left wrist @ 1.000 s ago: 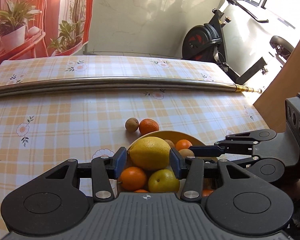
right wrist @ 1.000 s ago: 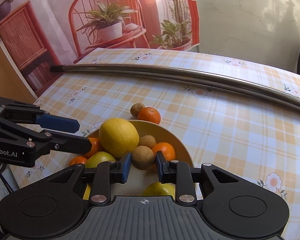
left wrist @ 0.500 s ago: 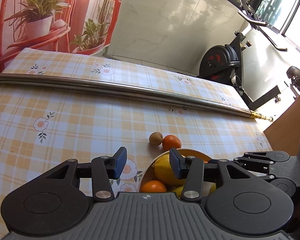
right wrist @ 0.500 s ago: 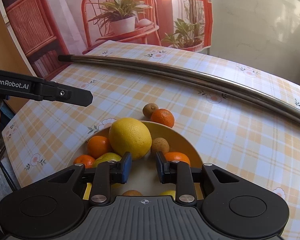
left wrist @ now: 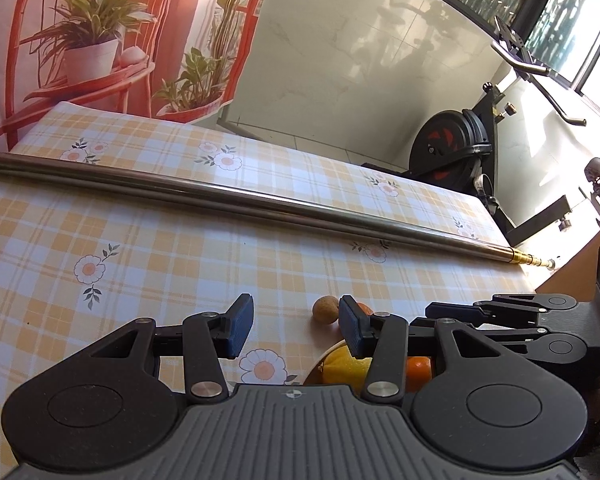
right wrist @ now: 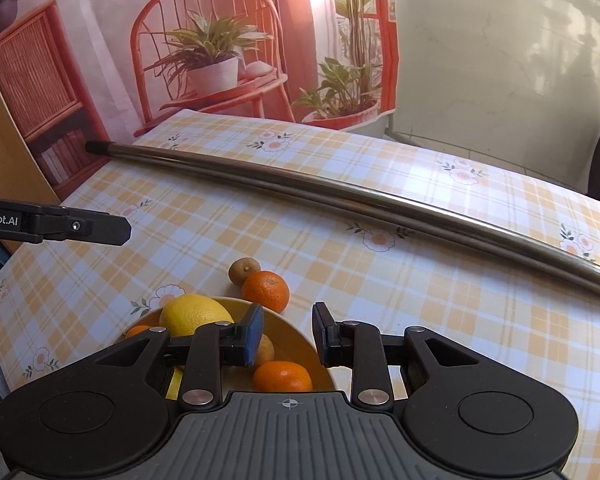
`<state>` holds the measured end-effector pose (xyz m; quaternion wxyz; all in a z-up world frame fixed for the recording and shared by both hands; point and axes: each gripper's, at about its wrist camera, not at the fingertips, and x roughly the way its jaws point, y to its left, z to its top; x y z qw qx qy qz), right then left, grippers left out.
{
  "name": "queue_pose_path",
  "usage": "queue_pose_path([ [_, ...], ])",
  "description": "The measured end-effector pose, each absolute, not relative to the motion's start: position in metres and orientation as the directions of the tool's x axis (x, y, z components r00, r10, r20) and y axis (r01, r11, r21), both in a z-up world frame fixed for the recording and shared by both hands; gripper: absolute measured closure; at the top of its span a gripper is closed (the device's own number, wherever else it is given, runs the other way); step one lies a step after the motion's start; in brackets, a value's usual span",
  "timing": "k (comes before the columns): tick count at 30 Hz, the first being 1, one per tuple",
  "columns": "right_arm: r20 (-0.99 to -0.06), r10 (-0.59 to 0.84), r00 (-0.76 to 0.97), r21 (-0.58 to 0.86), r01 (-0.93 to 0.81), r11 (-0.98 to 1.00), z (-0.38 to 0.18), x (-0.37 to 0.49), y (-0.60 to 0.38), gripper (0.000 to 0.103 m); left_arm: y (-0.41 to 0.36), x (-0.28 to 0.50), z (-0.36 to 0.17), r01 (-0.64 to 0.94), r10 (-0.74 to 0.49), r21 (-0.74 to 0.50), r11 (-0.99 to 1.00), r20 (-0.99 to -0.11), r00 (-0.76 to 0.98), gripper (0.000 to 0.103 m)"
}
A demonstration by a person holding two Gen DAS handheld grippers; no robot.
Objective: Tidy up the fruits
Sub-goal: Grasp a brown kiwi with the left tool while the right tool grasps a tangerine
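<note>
Here the left tool (left wrist: 296, 330) hangs over the checked table (left wrist: 160, 248) with its jaws apart and nothing between them. To its right, the yellow bowl (right wrist: 296, 338) holds a lemon (right wrist: 194, 314) and oranges; a tangerine (right wrist: 266, 291) and a small brown fruit (right wrist: 243, 270) lie touching each other just beyond its rim. The right tool (right wrist: 287, 334) hovers above the bowl, its jaws a narrow gap apart and holding nothing.

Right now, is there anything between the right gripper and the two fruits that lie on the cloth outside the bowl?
Only the far rim of the yellow bowl lies between. The right gripper hangs over the bowl, and the orange and the small brown fruit sit just beyond that rim. Nothing else visible stands in the way.
</note>
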<state>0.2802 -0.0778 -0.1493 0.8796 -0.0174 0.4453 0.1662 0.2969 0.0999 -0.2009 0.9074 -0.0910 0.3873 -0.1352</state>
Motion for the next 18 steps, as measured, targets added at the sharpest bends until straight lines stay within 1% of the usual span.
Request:
queue_pose_path([
  [8,-0.810,0.301,0.503,0.153,-0.314,0.937,-0.162,0.314,-0.067,0.077,0.106,0.301,-0.205,0.151,-0.298,-0.268,0.951,-0.680,0.670,0.054],
  [11,-0.820,0.308,0.482,0.158,-0.327,0.932,-0.167,0.324,-0.059,0.071,0.108,0.303,-0.207,0.145,-0.291,-0.264,0.954,-0.684,0.669,0.054],
  [18,-0.840,0.312,0.443,0.189,-0.300,0.935,-0.180,0.337,-0.054,0.071,0.111,0.304,-0.209,0.140,-0.288,-0.265,0.954,-0.686,0.668,0.054],
])
